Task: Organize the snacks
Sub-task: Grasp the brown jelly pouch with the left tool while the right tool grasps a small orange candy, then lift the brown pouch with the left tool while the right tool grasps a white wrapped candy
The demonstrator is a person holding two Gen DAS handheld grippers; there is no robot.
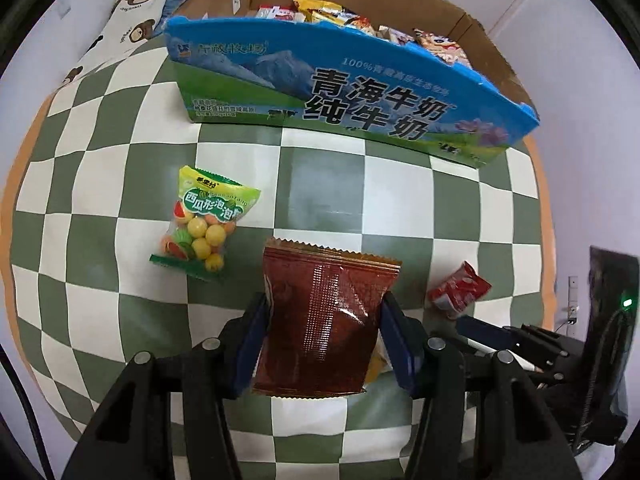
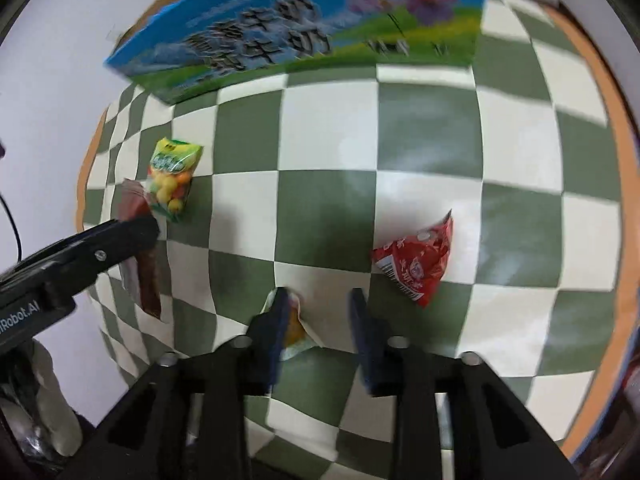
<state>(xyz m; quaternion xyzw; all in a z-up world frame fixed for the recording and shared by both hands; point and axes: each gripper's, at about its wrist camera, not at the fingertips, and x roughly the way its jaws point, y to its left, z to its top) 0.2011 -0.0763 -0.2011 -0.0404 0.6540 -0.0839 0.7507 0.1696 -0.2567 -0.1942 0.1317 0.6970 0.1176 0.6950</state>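
Observation:
My left gripper (image 1: 324, 312) is shut on a dark red-brown foil snack packet (image 1: 320, 320) and holds it above the checkered cloth; the packet also shows in the right wrist view (image 2: 146, 264). A green bag of round gum balls (image 1: 202, 222) lies to its left and shows in the right wrist view (image 2: 174, 178). A small red packet (image 1: 458, 288) lies to the right and shows in the right wrist view (image 2: 416, 264). My right gripper (image 2: 318, 308) is open and empty, low over the cloth, with a yellow-white packet (image 2: 296, 332) beside its left finger. The blue milk carton box (image 1: 340, 84) holds several snacks.
A green and white checkered cloth (image 1: 320, 184) covers the table, with an orange edge (image 2: 616, 160) at the right. A bear-print roll (image 1: 120, 28) lies at the back left. The left gripper's body (image 2: 76, 256) shows in the right wrist view.

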